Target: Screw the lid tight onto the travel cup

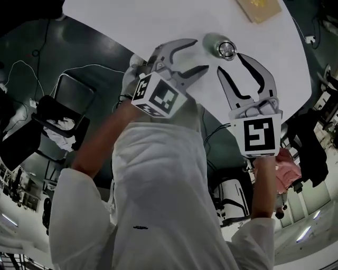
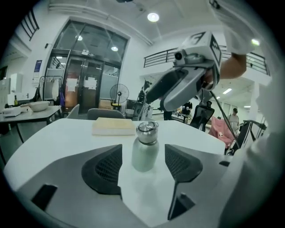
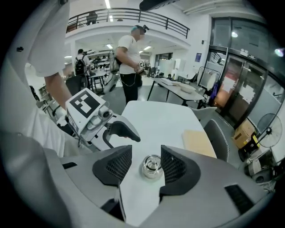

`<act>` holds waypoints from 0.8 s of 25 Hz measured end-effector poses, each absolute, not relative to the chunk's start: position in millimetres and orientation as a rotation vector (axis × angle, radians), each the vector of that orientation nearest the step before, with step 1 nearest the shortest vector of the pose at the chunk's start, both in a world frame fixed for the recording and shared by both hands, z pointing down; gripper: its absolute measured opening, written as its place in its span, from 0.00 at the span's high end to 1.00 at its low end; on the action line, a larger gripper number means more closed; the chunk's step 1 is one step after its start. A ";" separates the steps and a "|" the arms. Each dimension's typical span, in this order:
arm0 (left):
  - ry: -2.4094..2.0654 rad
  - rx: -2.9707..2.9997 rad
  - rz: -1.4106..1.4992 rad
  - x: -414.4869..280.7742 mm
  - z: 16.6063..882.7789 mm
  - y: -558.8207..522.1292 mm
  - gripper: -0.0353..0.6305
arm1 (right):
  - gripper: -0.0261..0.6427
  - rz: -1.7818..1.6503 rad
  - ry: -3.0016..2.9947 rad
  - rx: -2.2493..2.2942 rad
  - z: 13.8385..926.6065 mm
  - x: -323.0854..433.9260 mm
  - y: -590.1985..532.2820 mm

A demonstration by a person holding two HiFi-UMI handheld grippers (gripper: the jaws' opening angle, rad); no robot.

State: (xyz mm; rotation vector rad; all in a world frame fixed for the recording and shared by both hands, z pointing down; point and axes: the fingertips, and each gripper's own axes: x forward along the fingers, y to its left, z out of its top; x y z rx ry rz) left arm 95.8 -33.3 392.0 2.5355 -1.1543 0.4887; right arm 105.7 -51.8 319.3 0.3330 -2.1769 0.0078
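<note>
The travel cup (image 1: 222,46) stands upright on the white table (image 1: 158,21); it has a pale body and a silver lid (image 2: 147,129) on top. My left gripper (image 1: 199,54) comes at it from the left and is open, with the cup (image 2: 144,149) seen between its dark pads (image 2: 107,167) and touching neither. My right gripper (image 1: 228,60) hangs just above and in front of the cup, pointing steeply down, open. From there the lid (image 3: 152,167) shows between the pads (image 3: 116,165), nearer the right one, with no pad pressing on it.
A flat tan book (image 1: 259,9) lies on the table beyond the cup. A black chair (image 1: 63,105) stands off the table's left edge. In the right gripper view a person (image 3: 131,67) stands past the table's far end, near other desks.
</note>
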 end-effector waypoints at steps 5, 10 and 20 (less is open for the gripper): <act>-1.120 2.602 0.525 112.7 419.4 -44.0 0.47 | 0.66 0.012 -2.127 0.248 342.5 108.9 -57.4; -1.096 2.650 0.509 126.0 436.0 -60.1 0.43 | 0.64 -0.029 -2.054 0.178 360.5 108.8 -66.4; -0.989 2.797 0.532 158.1 450.8 -82.4 0.40 | 0.62 -0.047 -1.865 0.039 392.0 110.2 -71.6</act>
